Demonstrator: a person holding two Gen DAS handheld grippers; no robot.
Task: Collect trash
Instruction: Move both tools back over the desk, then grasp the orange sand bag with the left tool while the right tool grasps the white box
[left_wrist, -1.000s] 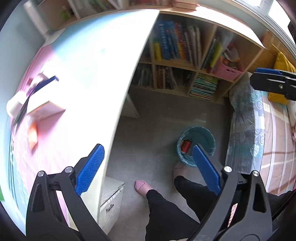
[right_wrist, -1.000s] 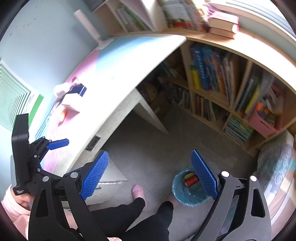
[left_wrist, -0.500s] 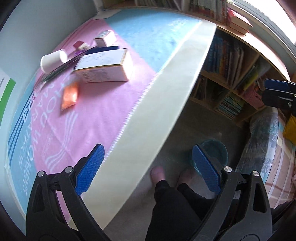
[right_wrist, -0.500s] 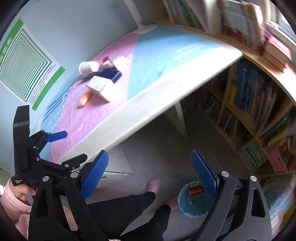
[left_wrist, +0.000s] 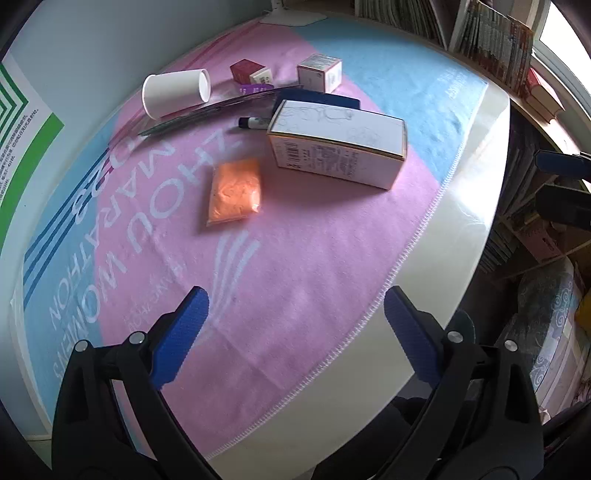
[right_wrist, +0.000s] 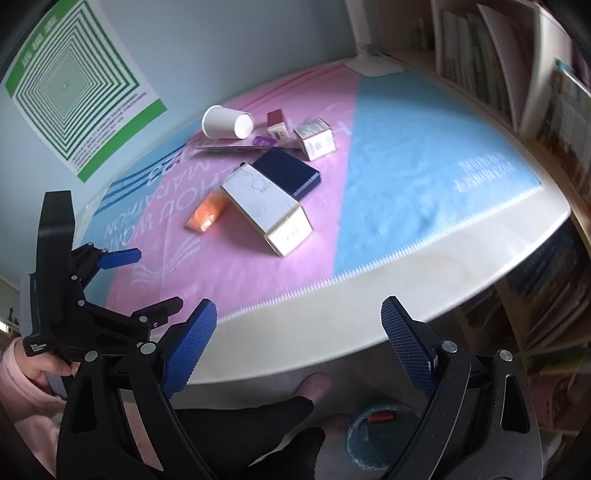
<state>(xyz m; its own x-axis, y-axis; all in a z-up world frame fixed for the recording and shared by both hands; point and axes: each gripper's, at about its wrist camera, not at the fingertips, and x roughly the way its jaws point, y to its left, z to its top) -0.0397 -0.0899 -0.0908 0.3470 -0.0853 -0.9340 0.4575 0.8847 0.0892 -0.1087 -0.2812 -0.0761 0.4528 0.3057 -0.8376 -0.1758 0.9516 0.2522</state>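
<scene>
1. Left gripper: jaws spread wide, nothing between them. It hovers over the near pink part of the towel, short of all the clutter.
2. Right gripper: jaws also spread wide and empty, hanging over the bare front edge of the desk.
3. Landmark: the large white carton, lying flat near the middle of the towel, where pink meets blue.
4. Orange packet: just left of the carton and a little nearer the camera, flat on the pink cloth, not touching the carton.
5. Black marker: lies at the carton's far left corner; whether it touches is unclear.
6. Dark blue box: directly behind the carton, pressed against it or very nearly so.
7. Paper cup: tipped on its side, well beyond the carton to the far left, close to the wall.
8. Clear plastic sleeve: stretches flat between the cup and the carton.
9. Small red box and small white cube box: both beyond the carton, near the towel's far edge, a little apart from each other.
10. Trash bin: on the floor below the desk's front edge, well apart from the carton, blue-lined, a red item inside. The person's slippered foot is just beside it.
</scene>
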